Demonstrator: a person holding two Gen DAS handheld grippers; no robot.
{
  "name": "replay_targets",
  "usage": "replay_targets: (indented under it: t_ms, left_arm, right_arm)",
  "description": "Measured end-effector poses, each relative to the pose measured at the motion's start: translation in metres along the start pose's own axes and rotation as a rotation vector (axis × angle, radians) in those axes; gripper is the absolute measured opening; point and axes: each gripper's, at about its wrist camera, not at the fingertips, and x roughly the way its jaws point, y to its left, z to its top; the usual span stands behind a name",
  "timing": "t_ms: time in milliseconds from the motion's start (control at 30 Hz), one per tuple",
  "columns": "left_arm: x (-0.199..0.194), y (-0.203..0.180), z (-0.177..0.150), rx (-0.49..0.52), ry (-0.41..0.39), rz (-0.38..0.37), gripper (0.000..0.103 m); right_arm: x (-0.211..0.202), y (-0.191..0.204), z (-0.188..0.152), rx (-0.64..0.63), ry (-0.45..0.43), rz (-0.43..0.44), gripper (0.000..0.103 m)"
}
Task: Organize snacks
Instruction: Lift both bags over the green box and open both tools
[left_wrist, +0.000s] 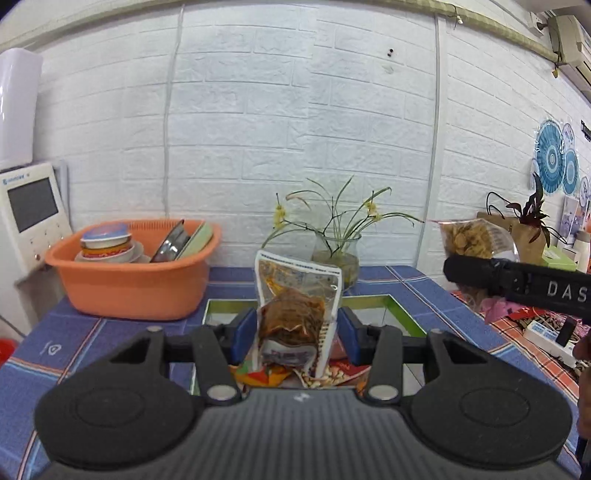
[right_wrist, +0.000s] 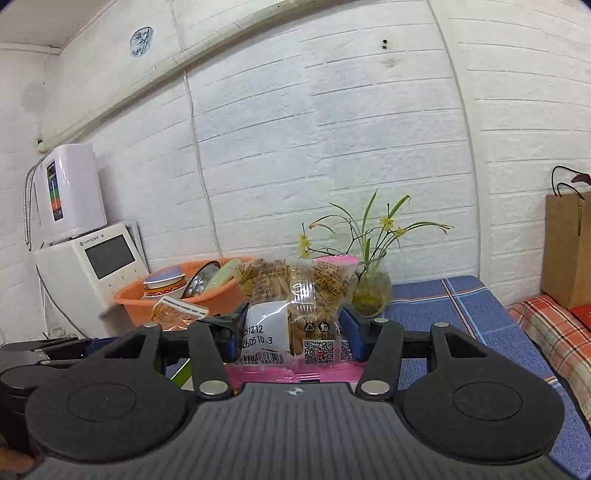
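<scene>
Between the left gripper's (left_wrist: 293, 332) blue pads stands one clear packet of brown snack (left_wrist: 295, 314), clamped upright above the green-rimmed tray (left_wrist: 402, 314). Right gripper (right_wrist: 291, 332), held near level, clamps one pink-edged biscuit packet (right_wrist: 295, 310). Only the left view shows the tray and loose snacks (left_wrist: 325, 374) below; both show one orange basin (left_wrist: 140, 291) and one flower vase (right_wrist: 371, 291).

Our left gripper (left_wrist: 297, 332) and right gripper (right_wrist: 291, 332) each show 2 blue pads, black linkage arms with silver pivot screws, and 2 round black discs beside a ribbed grey body.
</scene>
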Motion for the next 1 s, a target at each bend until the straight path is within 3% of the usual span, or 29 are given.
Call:
replay_targets:
  t_ms: [167,367,600,767,1000]
  left_arm:
    - [0.028,-0.005,-0.007,0.035,-0.008,0.051,0.045]
    - [0.064,0.003,-0.018,-0.007,0.040,0.074,0.045]
    - [0.072,0.000,-0.025,0.040,0.048,0.124,0.047]
    - [0.074,-0.004,-0.028,0.061,0.054,0.128,0.048]
    - [0.081,-0.001,-0.034,0.069,0.068,0.171,0.049]
  right_arm:
    - [0.021,0.002,-0.020,-0.083,0.034,-0.049,0.088]
    - [0.057,-0.012,-0.026,-0.011,0.091,-0.079,0.088]
    - [0.069,-0.016,-0.038,-0.022,0.144,-0.073,0.088]
    - [0.072,-0.012,-0.040,-0.061,0.143,-0.112,0.089]
    - [0.080,-0.004,-0.048,-0.058,0.151,-0.100,0.089]
